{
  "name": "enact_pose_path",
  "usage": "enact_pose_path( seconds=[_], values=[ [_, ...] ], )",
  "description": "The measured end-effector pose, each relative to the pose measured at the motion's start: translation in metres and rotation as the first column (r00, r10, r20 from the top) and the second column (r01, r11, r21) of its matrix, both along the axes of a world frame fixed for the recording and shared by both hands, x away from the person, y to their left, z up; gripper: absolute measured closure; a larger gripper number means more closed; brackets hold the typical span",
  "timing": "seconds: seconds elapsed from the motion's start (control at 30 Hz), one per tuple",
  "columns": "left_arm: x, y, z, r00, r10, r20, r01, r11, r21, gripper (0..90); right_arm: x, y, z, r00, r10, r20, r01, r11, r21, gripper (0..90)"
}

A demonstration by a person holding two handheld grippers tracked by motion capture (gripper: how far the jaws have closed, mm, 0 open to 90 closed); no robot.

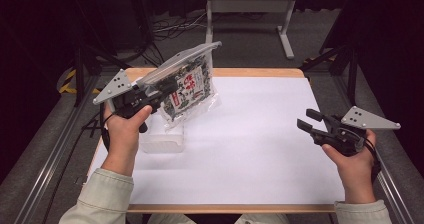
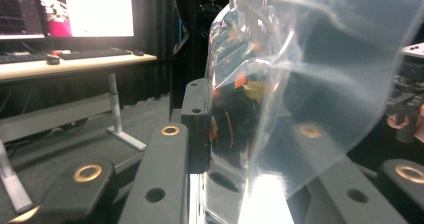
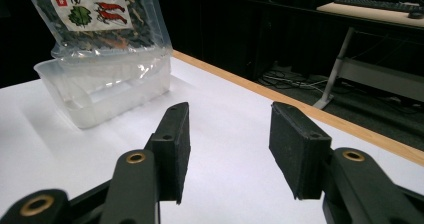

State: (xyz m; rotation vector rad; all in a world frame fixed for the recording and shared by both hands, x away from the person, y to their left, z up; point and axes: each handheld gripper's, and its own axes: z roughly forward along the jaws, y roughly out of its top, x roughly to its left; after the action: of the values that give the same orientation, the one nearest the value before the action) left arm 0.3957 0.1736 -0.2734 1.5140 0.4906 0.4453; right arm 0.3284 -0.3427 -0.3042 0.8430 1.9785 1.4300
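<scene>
1. The left gripper (image 1: 159, 91) is clamped on a clear bag (image 1: 189, 86) of dark dried food, held up in the air over the left part of the table (image 1: 260, 149).
2. In the left gripper view the bag's (image 2: 280, 109) clear film is pinched between the jaws and rises well above them, with dark contents and orange specks showing through.
3. The left hand (image 1: 125, 129) wraps the gripper's handle; the grey plate (image 1: 116, 85) on top sits at the far left of the gripper.
4. The bag hangs tilted, its sealed top edge toward the far side and its printed label facing the person.
5. Just below the bag stands a clear tub (image 1: 162, 139) on the white sheet, near the left edge of the table; whether the bag's lower corner touches it, I cannot tell.
6. In the right gripper view the tub (image 3: 100, 86) sits at the far left with the bag (image 3: 95, 14) above its rim.
7. The right gripper (image 1: 311, 121) is open with nothing between its jaws, and hovers over the right part of the table, pointing left toward the bag but well apart from it.
8. The right hand (image 1: 352, 159) holds it from the near right.
</scene>
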Motion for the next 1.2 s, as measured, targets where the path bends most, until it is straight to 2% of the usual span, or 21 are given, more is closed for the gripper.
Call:
enact_pose_path(
  seconds=[0.13,0.43,0.57,0.7,0.93,1.2],
  values=[
    [0.0,0.004,0.001,0.9991,0.038,0.021,-0.038,0.9991,0.019,72.4,0.002,-0.003,-0.004,0.9999,-0.009,-0.012,0.009,1.0,0.002,51.2],
    [0.006,0.021,-0.003,0.9966,0.082,0.011,-0.082,0.9961,0.031,72.5,0.005,-0.002,-0.008,0.9996,-0.015,-0.023,0.014,0.9999,-0.004,50.8],
    [0.009,0.025,-0.004,0.9917,0.127,0.017,-0.128,0.9906,0.048,72.4,0.005,-0.001,-0.009,0.9996,-0.015,-0.024,0.015,0.9999,0.002,50.7],
    [0.011,0.028,-0.005,0.991,0.133,0.016,-0.134,0.9892,0.06,72.4,0.006,0.0,-0.009,0.9996,-0.009,-0.025,0.009,1.0,0.004,50.6],
    [0.013,0.037,-0.006,0.9924,0.123,-0.009,-0.122,0.9904,0.064,72.4,0.006,-0.002,-0.009,0.9996,-0.012,-0.027,0.012,0.9999,0.011,50.5],
    [0.021,0.05,-0.02,0.9861,0.155,-0.06,-0.15,0.986,0.072,72.4,0.008,0.003,-0.011,0.9995,-0.004,-0.032,0.004,0.9999,0.011,49.6]
  ],
)
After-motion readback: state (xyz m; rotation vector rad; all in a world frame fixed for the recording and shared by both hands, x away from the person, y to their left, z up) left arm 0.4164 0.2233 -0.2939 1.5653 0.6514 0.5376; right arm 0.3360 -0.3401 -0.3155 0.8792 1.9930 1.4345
